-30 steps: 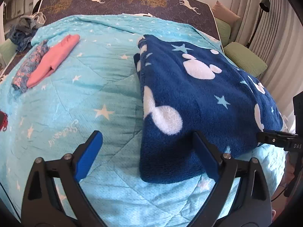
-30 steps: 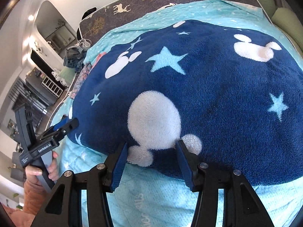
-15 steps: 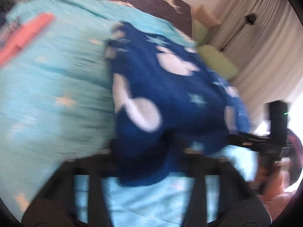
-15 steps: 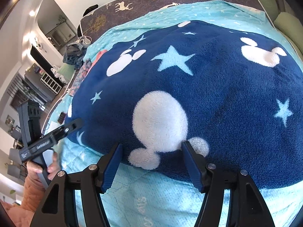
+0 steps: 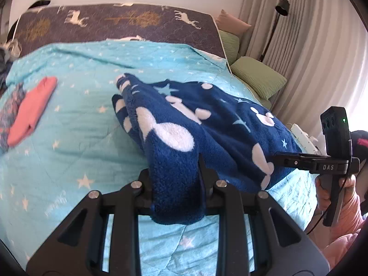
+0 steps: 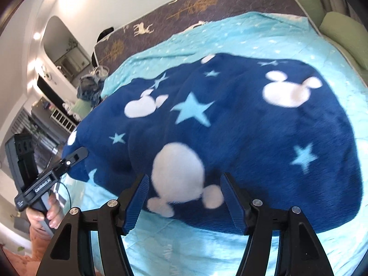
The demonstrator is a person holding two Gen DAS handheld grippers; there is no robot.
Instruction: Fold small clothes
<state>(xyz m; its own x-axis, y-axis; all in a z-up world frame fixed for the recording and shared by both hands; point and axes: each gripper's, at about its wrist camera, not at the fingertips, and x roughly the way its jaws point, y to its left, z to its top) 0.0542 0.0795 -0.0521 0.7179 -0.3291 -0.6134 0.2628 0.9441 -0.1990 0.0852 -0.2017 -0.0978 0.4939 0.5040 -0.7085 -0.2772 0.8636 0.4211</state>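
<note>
left gripper [image 5: 176,184] jaws closing, clamped on the navy fleece blanket [image 5: 207,124] corner; right gripper [image 6: 184,197] jaws apart at its edge.

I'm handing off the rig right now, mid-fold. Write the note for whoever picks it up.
Left tool: jaws closing on the near left corner of the navy fleece garment, fabric bunched between the pads and lifted off the bed.
Right tool: open, jaws either side of the garment's near edge, nothing gripped.
The garment lies across the turquoise quilt. A folded pink piece and a patterned one lie at the quilt's left side.
Done: left corner picked up.
Left: grip the near edge with the right tool, fold the garment, likely set it by the folded pieces.
</note>
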